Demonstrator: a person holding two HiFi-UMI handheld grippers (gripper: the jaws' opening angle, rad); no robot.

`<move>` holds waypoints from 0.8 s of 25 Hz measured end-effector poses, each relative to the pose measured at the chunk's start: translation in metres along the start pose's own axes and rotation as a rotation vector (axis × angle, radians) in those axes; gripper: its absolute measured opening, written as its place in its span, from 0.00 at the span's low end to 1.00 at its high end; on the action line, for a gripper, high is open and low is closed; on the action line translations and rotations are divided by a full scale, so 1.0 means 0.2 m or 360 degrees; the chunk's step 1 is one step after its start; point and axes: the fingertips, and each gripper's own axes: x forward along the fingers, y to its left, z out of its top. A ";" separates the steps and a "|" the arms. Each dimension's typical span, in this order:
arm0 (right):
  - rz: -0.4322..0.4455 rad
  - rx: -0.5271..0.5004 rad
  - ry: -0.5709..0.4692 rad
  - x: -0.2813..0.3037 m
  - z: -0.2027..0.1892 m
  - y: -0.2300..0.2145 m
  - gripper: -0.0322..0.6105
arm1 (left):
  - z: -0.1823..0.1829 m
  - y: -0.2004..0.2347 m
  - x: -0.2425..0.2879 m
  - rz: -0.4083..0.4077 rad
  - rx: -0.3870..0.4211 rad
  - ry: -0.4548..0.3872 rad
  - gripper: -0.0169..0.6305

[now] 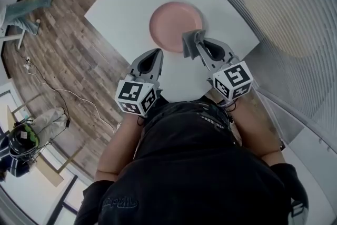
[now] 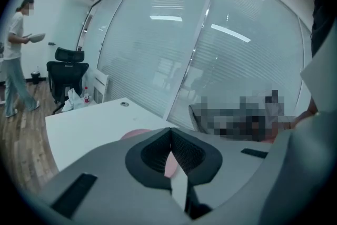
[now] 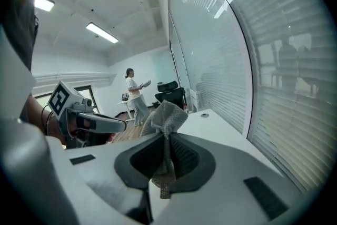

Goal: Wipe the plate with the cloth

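The right gripper (image 1: 200, 43) is seen in the head view closed on a grey cloth (image 1: 190, 43), which is bunched at the jaw tips and lies over the near rim of the pink plate (image 1: 174, 21); whether the cloth touches the plate cannot be told from this view. The plate is set on a white table (image 1: 126, 5), towards its near side. The left gripper (image 1: 157, 52) is held just beside the plate's near left edge, with its jaws brought together and nothing between them. Each gripper's marker cube is turned towards the camera, and a wooden floor (image 1: 58, 55) with a loose cable (image 1: 71, 94) is shown to the left of the table. In the left gripper view, the jaws are met at their tips and are empty; a part of the pink plate is visible beyond them on the white table, and another part is seen through the gap lower down. A black office chair (image 2: 66, 68) and a standing person (image 2: 16, 58) are seen at the far left, and a glass wall with blinds (image 2: 158, 45) is seen behind the table. In the right gripper view, the cloth is pinched between the ribbed pads, its upper part puffed out above the jaws and a narrow strip hung below them. The left gripper is shown at the left of this view, with the table beyond.
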 end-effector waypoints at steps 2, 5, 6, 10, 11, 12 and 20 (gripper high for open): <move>-0.0032 0.0026 0.0064 0.05 -0.04 -0.03 0.11 | -0.05 0.07 0.02 0.0028 -0.0036 0.0044 0.05; -0.0061 0.0070 0.0143 0.14 -0.07 -0.09 0.11 | -0.07 0.17 0.08 0.0046 -0.0104 0.0081 0.05; -0.0067 0.0091 0.0182 0.17 -0.09 -0.12 0.11 | -0.08 0.20 0.10 0.0048 -0.0116 0.0094 0.05; -0.0096 0.0212 0.0397 0.30 -0.21 -0.20 0.11 | -0.11 0.29 0.19 0.0062 -0.0159 0.0156 0.05; -0.0101 0.0239 0.0436 0.32 -0.24 -0.22 0.11 | -0.13 0.31 0.21 0.0071 -0.0175 0.0172 0.05; -0.0107 0.0260 0.0469 0.34 -0.26 -0.24 0.11 | -0.15 0.32 0.23 0.0079 -0.0194 0.0190 0.05; -0.0200 0.0347 0.0773 0.54 -0.45 -0.38 0.11 | -0.33 0.50 0.34 0.0185 -0.0351 0.0337 0.16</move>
